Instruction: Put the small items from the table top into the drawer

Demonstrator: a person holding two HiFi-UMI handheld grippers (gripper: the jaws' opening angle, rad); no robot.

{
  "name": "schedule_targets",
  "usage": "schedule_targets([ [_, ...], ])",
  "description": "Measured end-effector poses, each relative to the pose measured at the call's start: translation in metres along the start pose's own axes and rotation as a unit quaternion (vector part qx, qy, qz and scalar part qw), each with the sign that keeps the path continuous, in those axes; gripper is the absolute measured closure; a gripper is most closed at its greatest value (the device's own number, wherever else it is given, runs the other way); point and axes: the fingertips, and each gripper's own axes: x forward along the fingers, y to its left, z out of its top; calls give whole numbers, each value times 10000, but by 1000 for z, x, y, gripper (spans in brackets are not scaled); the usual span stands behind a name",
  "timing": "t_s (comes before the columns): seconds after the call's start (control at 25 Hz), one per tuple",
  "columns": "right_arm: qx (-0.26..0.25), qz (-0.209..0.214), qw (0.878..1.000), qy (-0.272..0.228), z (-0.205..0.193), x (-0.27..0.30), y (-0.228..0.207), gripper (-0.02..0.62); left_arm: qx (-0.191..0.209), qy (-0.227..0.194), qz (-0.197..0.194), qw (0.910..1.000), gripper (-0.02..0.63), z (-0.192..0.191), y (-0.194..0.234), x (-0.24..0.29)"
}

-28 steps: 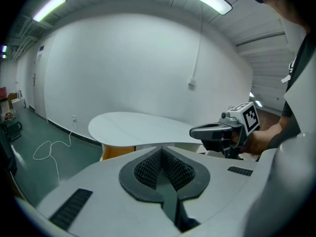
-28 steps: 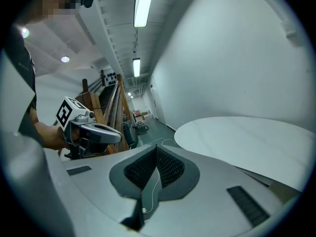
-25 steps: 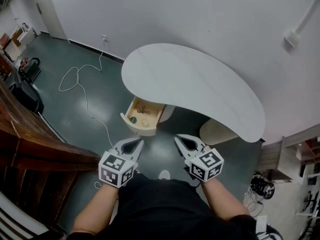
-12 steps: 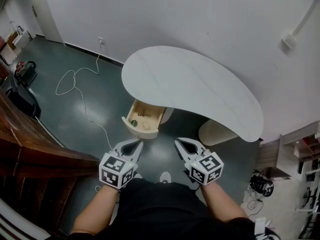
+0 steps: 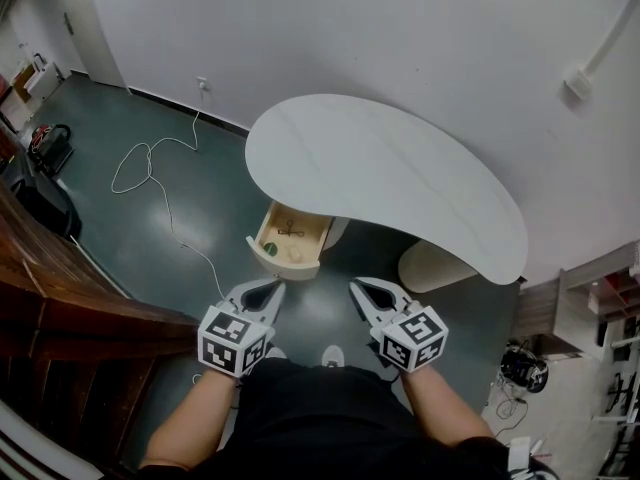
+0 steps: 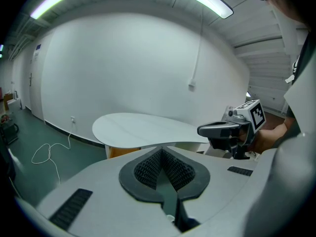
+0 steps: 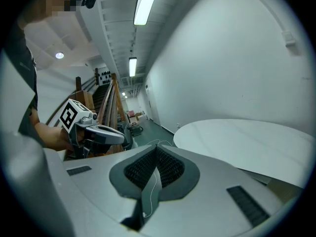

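The white kidney-shaped table [image 5: 385, 173] has a bare top. Under its near-left edge a pale wooden drawer [image 5: 309, 255] stands pulled out. Inside it lie a green round thing [image 5: 269, 249], a dark wiry thing [image 5: 291, 231] and a pale round thing [image 5: 294, 254]. My left gripper [image 5: 263, 290] and right gripper [image 5: 366, 290] hang side by side over the floor, short of the drawer, both shut and holding nothing. In the left gripper view the left gripper [image 6: 160, 150] points at the table [image 6: 143, 130]. The right gripper [image 7: 156, 148] has its pads together in its own view.
A white cable [image 5: 150, 168] loops across the dark green floor left of the table. A wooden stair rail [image 5: 60, 288] runs along the left edge. The table's pale pedestal [image 5: 432, 266] stands right of the drawer. Shelving [image 5: 590, 308] and clutter fill the far right.
The head view has shifted slightly, so table and drawer sit a little lower right. Both grippers stay shut and side by side.
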Motion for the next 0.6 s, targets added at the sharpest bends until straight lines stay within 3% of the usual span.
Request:
schedule_targets([
  [0.6,-6,-20,10000,28,-3,-1,1,588,19,-9,-62,10000,592,0,-3,1],
])
